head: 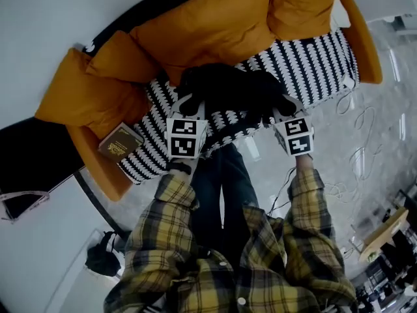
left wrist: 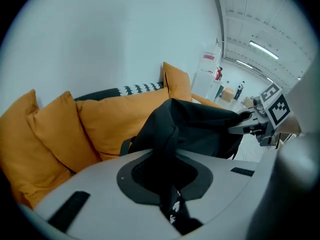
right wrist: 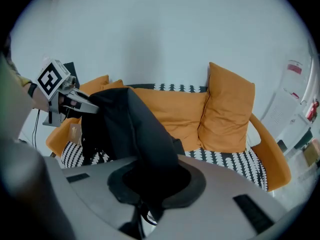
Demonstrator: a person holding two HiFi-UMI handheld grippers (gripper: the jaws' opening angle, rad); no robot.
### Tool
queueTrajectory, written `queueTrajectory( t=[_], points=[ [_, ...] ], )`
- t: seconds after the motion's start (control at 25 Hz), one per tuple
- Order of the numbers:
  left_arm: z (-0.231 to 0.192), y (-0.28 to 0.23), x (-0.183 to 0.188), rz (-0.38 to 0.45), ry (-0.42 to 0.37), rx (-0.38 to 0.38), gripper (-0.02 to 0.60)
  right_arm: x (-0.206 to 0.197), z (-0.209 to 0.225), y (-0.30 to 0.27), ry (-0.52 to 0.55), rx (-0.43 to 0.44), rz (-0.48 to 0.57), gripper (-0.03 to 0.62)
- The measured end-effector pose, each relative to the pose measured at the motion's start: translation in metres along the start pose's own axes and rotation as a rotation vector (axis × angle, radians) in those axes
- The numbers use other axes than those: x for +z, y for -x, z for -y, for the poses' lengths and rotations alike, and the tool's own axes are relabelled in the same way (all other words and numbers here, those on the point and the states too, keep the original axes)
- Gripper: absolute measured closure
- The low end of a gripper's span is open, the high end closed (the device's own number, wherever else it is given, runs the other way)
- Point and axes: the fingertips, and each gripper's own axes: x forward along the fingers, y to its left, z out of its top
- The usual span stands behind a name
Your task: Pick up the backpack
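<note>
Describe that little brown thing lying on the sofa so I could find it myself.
Start at the sofa with the black-and-white patterned seat and the orange cushions. Go to the end of the seat on the person's left, by the orange armrest: there lies what looks like a small brown book. It is flat and hard-edged with a gold mark on its cover, unlike the soft cushions and the black backpack.

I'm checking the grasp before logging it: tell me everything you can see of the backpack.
The backpack is black, soft cloth, slack and folded. It hangs in front of the orange cushions, over the patterned sofa seat. The left gripper and right gripper each pinch a fold of it at opposite sides. Whether it touches the seat is unclear.
</note>
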Motion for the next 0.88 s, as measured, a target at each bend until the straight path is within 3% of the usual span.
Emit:
queueTrajectory(
  t=[0.88],
  points=[
    [0.020,0.191,0.138,0.345,-0.028,0.069,0.538,0.139,-0.039,0.194,0.042,-0.088,0.364,0.540]
  ],
)
